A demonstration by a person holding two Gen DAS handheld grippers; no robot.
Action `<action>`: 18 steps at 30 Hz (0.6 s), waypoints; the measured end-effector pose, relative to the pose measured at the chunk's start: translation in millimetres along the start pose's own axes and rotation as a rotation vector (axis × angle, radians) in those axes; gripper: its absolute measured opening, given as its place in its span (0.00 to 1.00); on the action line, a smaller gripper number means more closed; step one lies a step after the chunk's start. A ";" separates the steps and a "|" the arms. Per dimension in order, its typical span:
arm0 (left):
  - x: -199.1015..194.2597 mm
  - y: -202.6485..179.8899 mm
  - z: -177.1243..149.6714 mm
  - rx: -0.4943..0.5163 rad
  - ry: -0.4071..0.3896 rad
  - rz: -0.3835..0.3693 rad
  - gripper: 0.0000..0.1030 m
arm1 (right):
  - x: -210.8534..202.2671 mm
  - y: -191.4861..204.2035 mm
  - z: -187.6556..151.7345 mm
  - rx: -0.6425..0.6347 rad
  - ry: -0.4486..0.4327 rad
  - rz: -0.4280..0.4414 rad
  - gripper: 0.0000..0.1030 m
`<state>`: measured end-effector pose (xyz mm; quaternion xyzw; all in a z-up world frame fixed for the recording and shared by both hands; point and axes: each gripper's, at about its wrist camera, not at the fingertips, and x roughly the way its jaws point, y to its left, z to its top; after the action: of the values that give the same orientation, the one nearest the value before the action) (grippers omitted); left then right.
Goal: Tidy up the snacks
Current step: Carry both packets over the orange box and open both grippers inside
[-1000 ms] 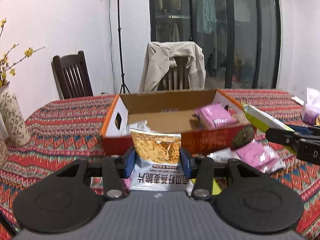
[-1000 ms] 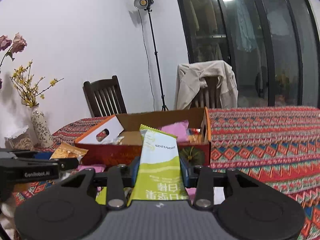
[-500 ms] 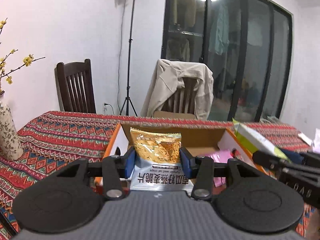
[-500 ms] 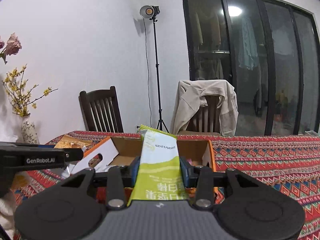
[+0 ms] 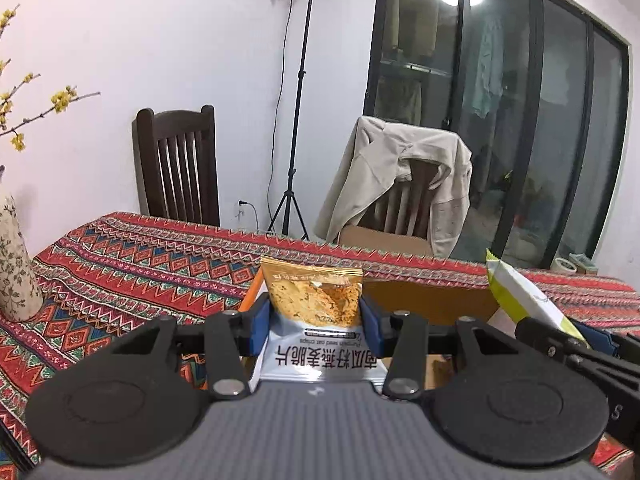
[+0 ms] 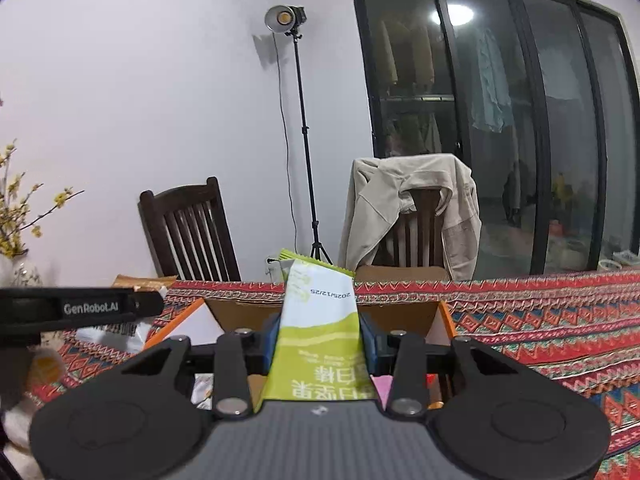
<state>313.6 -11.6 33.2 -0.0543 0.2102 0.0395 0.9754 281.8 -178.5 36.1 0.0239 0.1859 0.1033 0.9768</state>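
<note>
White walls and dark glass sliding doors [image 6: 500, 128] are seen behind the cardboard box [image 6: 320, 310], with a studio lamp on a tripod [image 6: 298, 128] beyond it toward the wall. Two dark wooden chairs are placed past the box's far side, one bare [image 5: 178, 168], one draped with a beige jacket [image 5: 396, 184]. A long table under a red patterned cloth [image 5: 132, 264] is spread beneath the box; a floral vase [image 5: 14, 264] with yellow blossom twigs is stood well left of the box.

The box is open-topped, orange-edged, with a white flap on its left end; pink and other wrappers are glimpsed low inside it in the right wrist view, partly hidden.

The left gripper [image 5: 316, 320] is closed on an orange-and-silver crisps packet [image 5: 316, 312], gripped across its width, long axis pointing forward along the fingers, top edge level with the box's far wall. The right gripper [image 6: 320, 340] is closed on a green-and-white bar packet [image 6: 318, 328], also lengthwise along the fingers, its far end tilted up over the box's far wall.

Both packets are held over the near part of the box, the green one toward the box's right end, the crisps toward its left end. Neither hand is clearly nearer; both appear ready for lowering and release into the box.
</note>
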 end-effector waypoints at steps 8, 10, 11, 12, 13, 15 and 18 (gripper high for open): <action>22.7 10.9 -16.6 -0.006 0.027 -0.004 0.46 | 29.3 -0.5 -17.2 -0.018 0.044 0.004 0.38; 22.5 10.8 -19.4 0.002 0.022 -0.011 0.46 | 33.6 0.2 -20.4 -0.027 0.056 0.003 0.38; 22.4 10.7 -20.4 0.005 0.021 -0.010 0.46 | 35.6 0.8 -21.5 -0.031 0.063 0.004 0.38; 21.4 10.3 -20.8 0.009 0.015 -0.007 0.47 | 37.2 0.5 -21.8 -0.033 0.070 0.006 0.38; 19.8 10.2 -21.5 0.012 0.006 -0.008 0.52 | 38.3 1.0 -22.3 -0.034 0.080 0.010 0.40; 15.9 9.8 -22.0 0.010 -0.012 -0.013 0.73 | 37.1 -1.5 -23.6 -0.026 0.084 0.013 0.43; 7.5 5.9 -22.2 0.014 -0.064 0.014 1.00 | 35.8 -8.3 -22.8 0.013 0.091 0.029 0.82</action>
<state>310.8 -8.0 9.5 -0.0449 0.1797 0.0466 0.9816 307.5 -178.9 1.4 0.0282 0.2304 0.1173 0.9656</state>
